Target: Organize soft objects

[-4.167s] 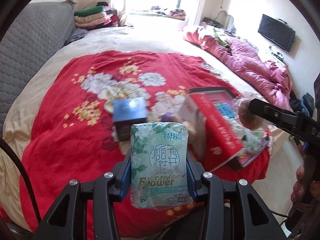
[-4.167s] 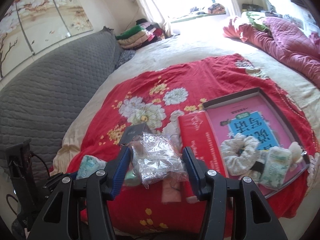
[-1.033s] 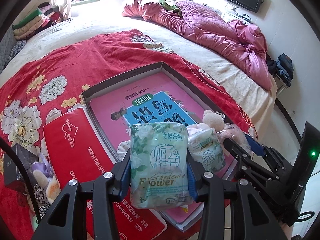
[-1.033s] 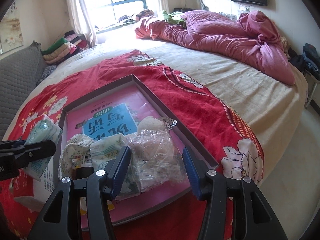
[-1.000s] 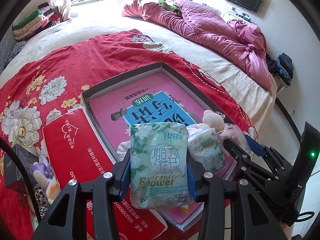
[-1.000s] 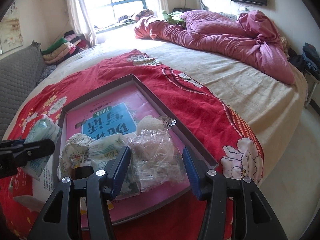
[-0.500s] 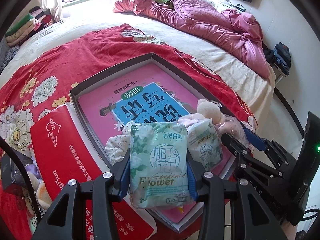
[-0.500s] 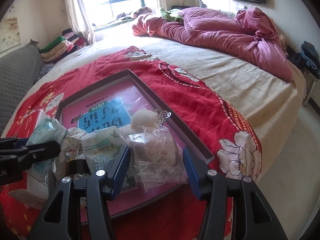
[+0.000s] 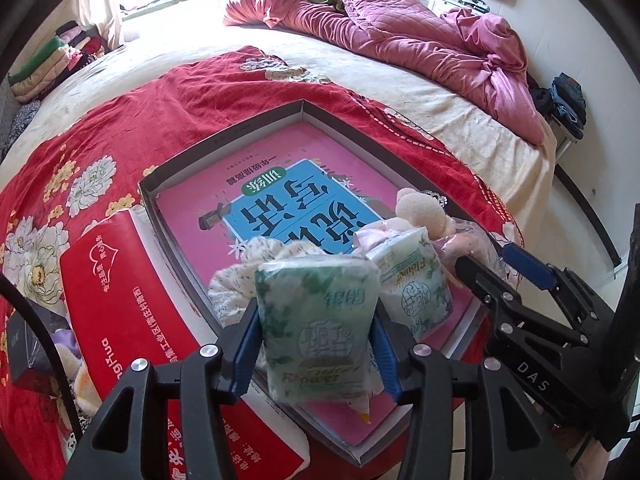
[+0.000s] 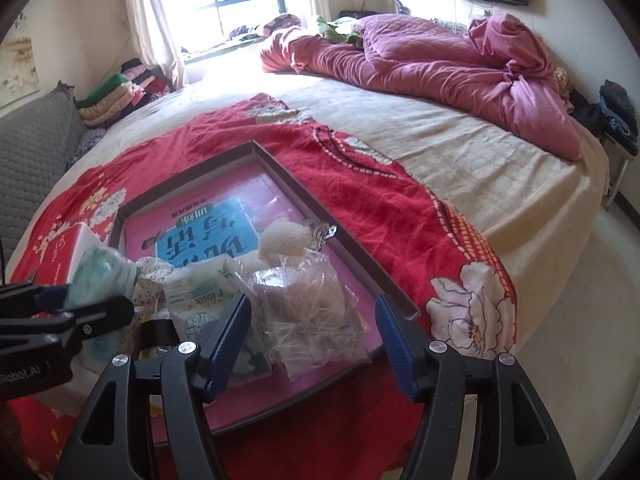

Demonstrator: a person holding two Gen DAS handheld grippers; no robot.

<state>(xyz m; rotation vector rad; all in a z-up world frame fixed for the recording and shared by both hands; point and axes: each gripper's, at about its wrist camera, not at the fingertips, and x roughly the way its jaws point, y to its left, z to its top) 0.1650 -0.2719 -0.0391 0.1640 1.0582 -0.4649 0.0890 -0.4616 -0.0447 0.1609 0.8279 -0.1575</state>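
Right wrist: right tongs agape over cellophane bag | left tongs loosening (tissue pack between)

The green tissue pack wears soft, slightly glossy plastic film. The clear bag is crinkly, shiny cellophane. The tray looks like matt grey cardboard with a glossy printed pink bottom. The red blanket is fuzzy cloth; the quilt is matt stitched fabric.

Bed carries a red floral blanket and pink quilt
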